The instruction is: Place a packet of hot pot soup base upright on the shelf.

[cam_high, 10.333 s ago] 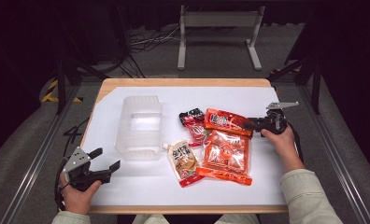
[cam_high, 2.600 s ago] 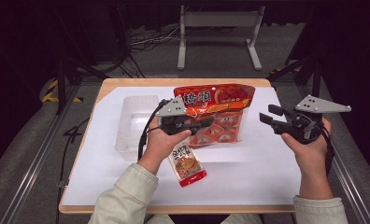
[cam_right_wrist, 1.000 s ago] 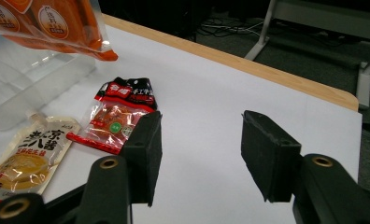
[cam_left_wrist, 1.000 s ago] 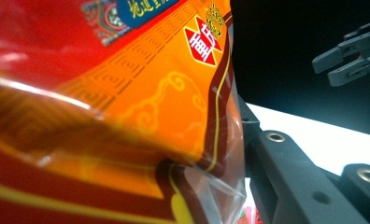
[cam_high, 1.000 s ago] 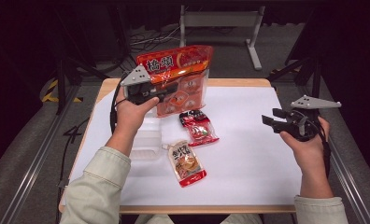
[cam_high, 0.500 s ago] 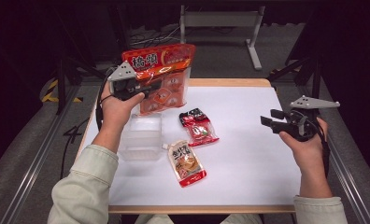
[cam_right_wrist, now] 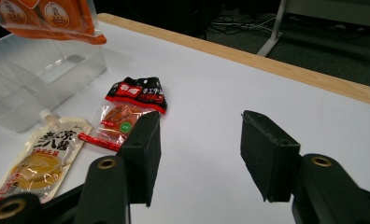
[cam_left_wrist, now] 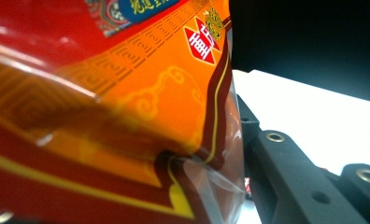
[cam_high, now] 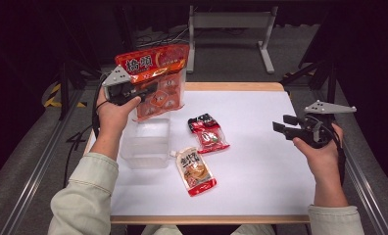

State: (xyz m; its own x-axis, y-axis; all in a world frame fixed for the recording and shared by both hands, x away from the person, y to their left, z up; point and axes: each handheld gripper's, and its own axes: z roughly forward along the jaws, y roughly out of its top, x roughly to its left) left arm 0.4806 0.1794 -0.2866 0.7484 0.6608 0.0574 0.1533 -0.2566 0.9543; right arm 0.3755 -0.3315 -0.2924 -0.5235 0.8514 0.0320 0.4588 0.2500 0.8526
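Note:
My left gripper [cam_high: 142, 91] is shut on a large red-and-orange snack bag [cam_high: 155, 78], held upright in the air above the clear plastic bin [cam_high: 145, 143] at the table's left. In the left gripper view the bag [cam_left_wrist: 117, 107] sits pressed against a black jaw. A small red-and-black packet [cam_high: 209, 133] and a spouted sauce pouch [cam_high: 194, 170] lie on the white table [cam_high: 260, 161]. My right gripper [cam_high: 286, 128] hovers at the right, open, with nothing between its jaws [cam_right_wrist: 199, 156]. The packet [cam_right_wrist: 127, 112], pouch [cam_right_wrist: 43, 149] and bin [cam_right_wrist: 33, 74] lie beyond it.
The table has a wooden rim [cam_high: 241, 86]. A metal stand [cam_high: 231, 24] is on the floor behind, and rails [cam_high: 30, 176] run along the left side.
My left hand has carried the big bag leftward, from above the table's middle to over the bin. The right gripper has stayed still.

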